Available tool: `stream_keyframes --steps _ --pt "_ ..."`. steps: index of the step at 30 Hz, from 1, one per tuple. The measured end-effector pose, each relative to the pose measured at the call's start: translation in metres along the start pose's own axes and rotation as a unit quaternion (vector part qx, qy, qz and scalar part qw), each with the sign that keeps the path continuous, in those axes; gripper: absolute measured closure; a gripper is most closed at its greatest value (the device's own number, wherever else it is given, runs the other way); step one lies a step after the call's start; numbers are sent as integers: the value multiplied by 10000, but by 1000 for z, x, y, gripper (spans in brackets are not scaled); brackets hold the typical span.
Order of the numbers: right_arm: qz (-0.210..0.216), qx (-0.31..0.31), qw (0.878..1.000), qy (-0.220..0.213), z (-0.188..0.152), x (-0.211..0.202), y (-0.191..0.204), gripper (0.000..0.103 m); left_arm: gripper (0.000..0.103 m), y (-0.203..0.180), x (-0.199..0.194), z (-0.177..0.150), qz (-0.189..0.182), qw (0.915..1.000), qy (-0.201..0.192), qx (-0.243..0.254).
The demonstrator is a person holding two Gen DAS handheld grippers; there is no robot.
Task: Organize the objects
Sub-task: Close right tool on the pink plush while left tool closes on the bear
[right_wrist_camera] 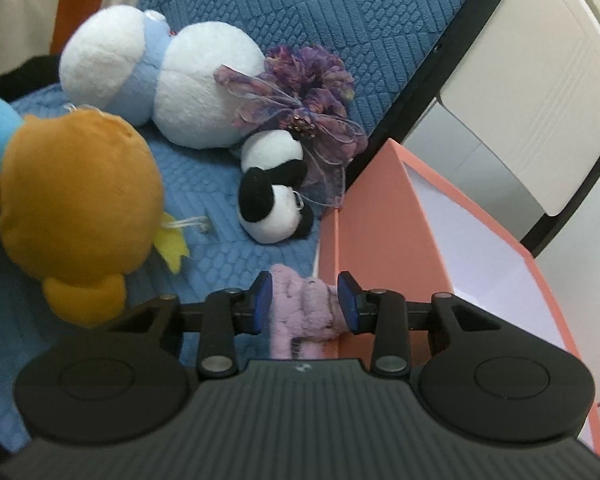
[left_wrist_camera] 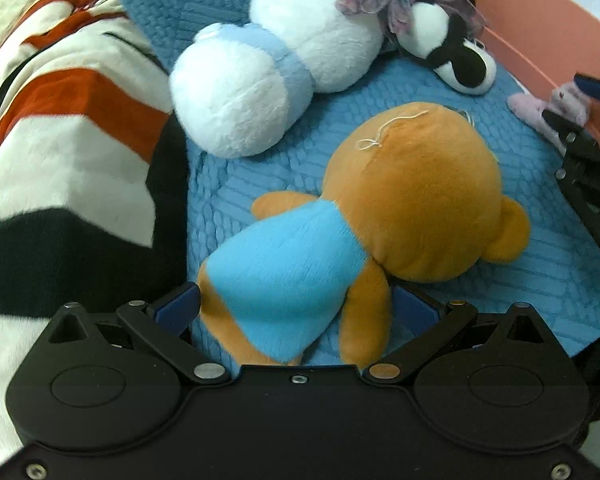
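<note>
An orange bear plush in a light blue shirt (left_wrist_camera: 380,216) lies on the blue quilted cover; it also shows in the right wrist view (right_wrist_camera: 72,200). My left gripper (left_wrist_camera: 296,308) has its jaws wide around the bear's body, the pads at its sides. My right gripper (right_wrist_camera: 306,300) is shut on a small pink plush (right_wrist_camera: 300,312) beside the salmon-pink box (right_wrist_camera: 384,208). From the left wrist view the pink plush (left_wrist_camera: 536,108) and right gripper (left_wrist_camera: 572,120) are at the right edge, by the box (left_wrist_camera: 540,20).
A white and pale blue plush (left_wrist_camera: 276,76) (right_wrist_camera: 172,76), a panda plush (left_wrist_camera: 456,52) (right_wrist_camera: 272,200) and a purple fabric flower (right_wrist_camera: 308,92) lie behind the bear. A striped red, white and black blanket (left_wrist_camera: 60,140) is on the left. White furniture (right_wrist_camera: 532,80) stands beyond the box.
</note>
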State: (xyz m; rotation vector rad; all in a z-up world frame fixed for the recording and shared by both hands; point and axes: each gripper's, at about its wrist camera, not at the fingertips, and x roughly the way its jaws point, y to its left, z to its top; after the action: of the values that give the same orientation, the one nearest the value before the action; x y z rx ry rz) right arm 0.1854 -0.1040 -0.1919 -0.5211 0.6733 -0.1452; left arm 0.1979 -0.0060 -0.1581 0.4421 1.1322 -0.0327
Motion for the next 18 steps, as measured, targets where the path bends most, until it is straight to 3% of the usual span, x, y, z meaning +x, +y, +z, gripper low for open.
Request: stream_keyframes --steps 6,10,11,13,18 --pt "-228 -192 9995 43 -4 7 6 65 2 -10 9 9 220 9989 126 392" --pt "-344 -292 9989 94 -8 16 10 72 4 -16 18 11 448 9967 186 656" --pt "-361 -284 9989 68 -8 16 11 72 6 -17 21 12 526 9960 210 697" --pt "-325 -124 9994 70 -7 15 9 85 9 -18 24 13 635 9951 210 733" --pt "-317 102 9994 58 -7 12 5 86 24 -11 22 15 702 9962 52 506"
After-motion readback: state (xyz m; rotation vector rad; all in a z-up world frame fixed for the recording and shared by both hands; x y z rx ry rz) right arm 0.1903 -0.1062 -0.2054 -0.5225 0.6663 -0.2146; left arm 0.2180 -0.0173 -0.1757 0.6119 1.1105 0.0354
